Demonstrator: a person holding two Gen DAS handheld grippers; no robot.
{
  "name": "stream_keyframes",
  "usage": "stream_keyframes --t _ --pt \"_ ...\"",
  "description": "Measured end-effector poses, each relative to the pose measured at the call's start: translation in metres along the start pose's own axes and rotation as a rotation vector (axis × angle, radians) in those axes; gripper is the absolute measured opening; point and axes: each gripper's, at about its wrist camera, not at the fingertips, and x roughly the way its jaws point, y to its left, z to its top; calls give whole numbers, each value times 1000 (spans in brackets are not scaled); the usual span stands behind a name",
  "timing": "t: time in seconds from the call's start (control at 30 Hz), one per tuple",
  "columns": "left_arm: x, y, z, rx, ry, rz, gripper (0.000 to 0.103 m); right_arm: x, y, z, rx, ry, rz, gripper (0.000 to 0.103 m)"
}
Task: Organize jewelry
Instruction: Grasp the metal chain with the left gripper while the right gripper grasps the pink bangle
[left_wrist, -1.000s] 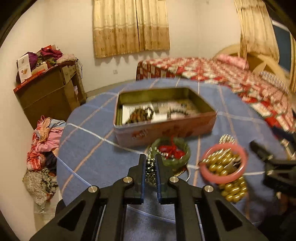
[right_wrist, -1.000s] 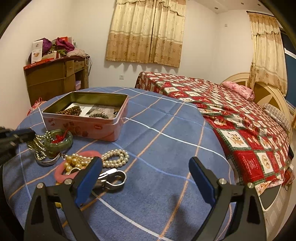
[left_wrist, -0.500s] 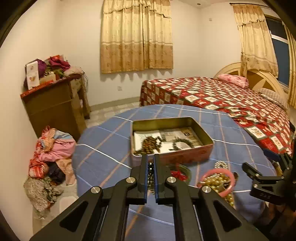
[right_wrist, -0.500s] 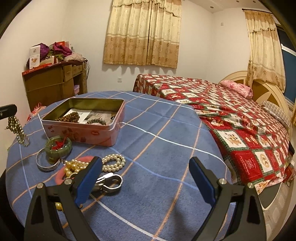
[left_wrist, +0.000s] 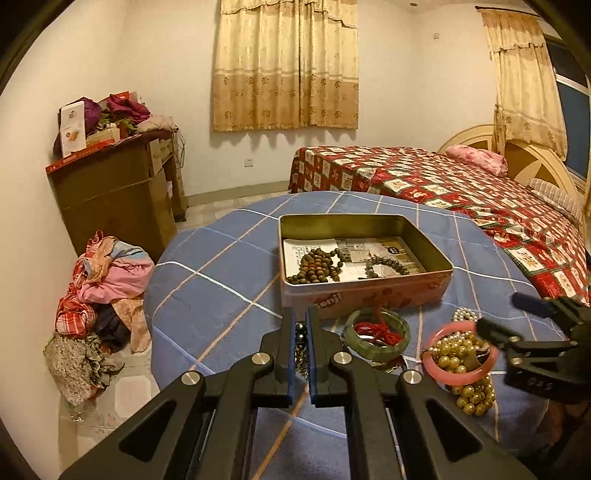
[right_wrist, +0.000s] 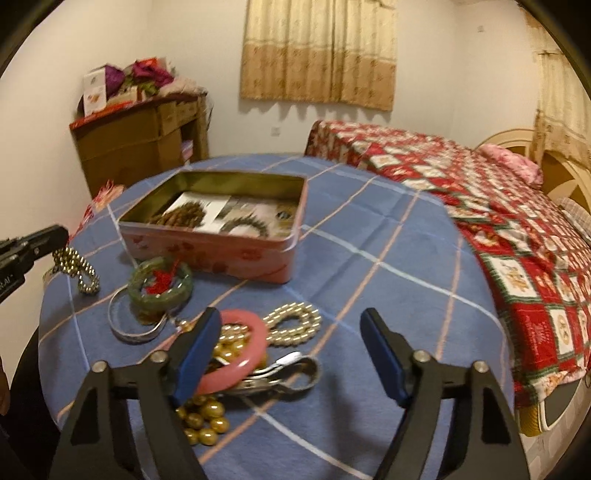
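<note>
Ahead of the right gripper, whose jaws are closing with nothing between them, bare blue surface runs open to the far edge. At its left jaw crowd a pink bangle, gold beads and a metal clip. Farther left-ahead, the open tin blocks passage.

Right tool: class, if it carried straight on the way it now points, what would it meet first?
Probably bare blue tablecloth. The right tool, jaws closing with nothing between them, aims down at open cloth just right of the metal clip and pink bangle. Depth is unclear; the clip could be grazed.
</note>
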Motion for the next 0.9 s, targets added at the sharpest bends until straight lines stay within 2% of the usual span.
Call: stream_keyframes --t 0.1,0.2,0.33,0.4,0.53,0.9 --pt "1 -2 -2 6 2 -10 4 8 5 -3 -12 51 17 58" --pt "3 -2 -6 2 12 -20 4 11 5 -7 -7 78 29 48" --pt "5 -2 -7 -3 18 -32 4 13 9 -7 -33 107 51 23" --pt "4 -2 -6 -6 15 -32 4 14 11 -7 -43 113 47 19" --pt "0 0 -3 -10 7 -35 4 13 11 -6 -43 107 47 17" --pt "-10 3 2 -23 -16 -39 4 -8 12 4 -17 -1 75 13"
